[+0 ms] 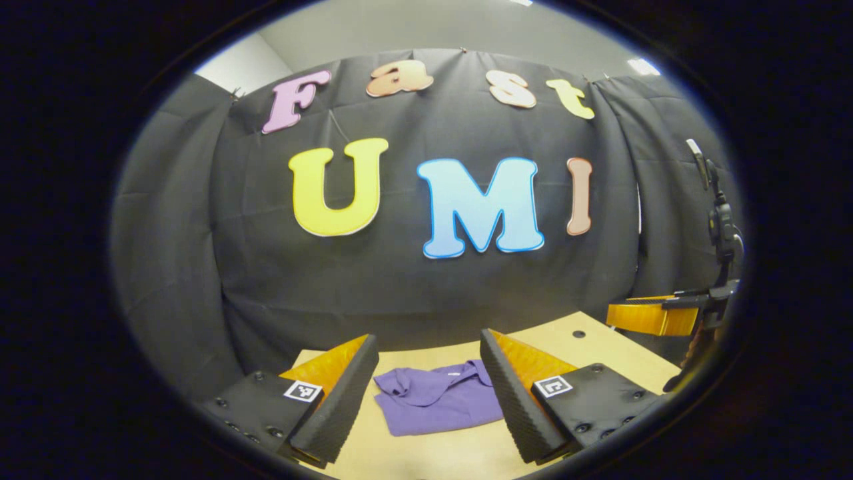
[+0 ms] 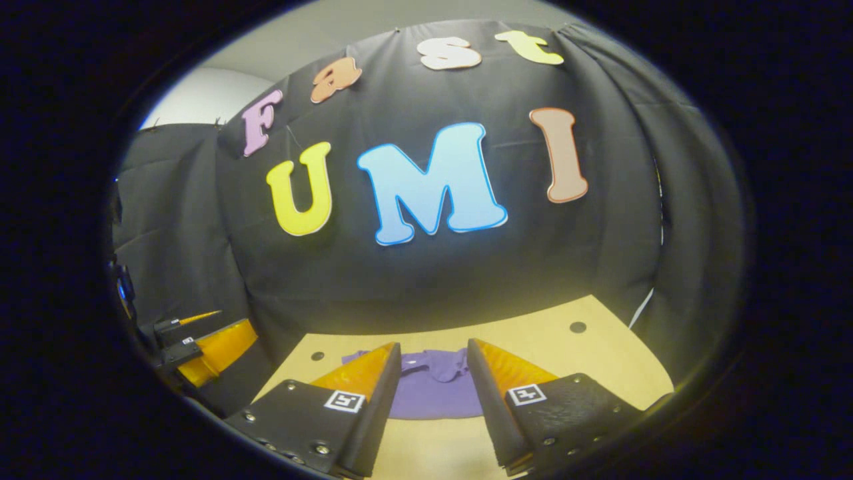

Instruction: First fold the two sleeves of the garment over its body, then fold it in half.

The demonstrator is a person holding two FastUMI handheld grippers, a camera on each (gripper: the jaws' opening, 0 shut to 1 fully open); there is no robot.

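In the left gripper view we see our left tongs point(image 1: 426, 390) spread wide, their two dark ribbed pads apart with nothing between them but air. Past them, on the pale wooden bench point(image 1: 593, 347), lies the purple garment point(image 1: 436, 400). It sits in a compact rumpled shape, its fabric gathered toward the far edge, flat on the bench and untouched by either pad. It rests near the middle of the bench, toward the black cloth wall point(image 1: 413, 280). At the right edge of this view we can make out the right tongs point(image 1: 650, 317) held above the bench's side, an orange finger pointing inward; how they stand is not clear from there.

In the right gripper view our right tongs point(image 2: 433, 400) are likewise released, pads parted and gripping nothing. The garment point(image 2: 436, 387) shows between and beyond them, lying on the bench point(image 2: 600, 360), with a collar-like fold toward its far end. At the left rim the other tongs point(image 2: 200, 337) hover beside the bench. We see no containers here; a few small dark holes dot the bench top.
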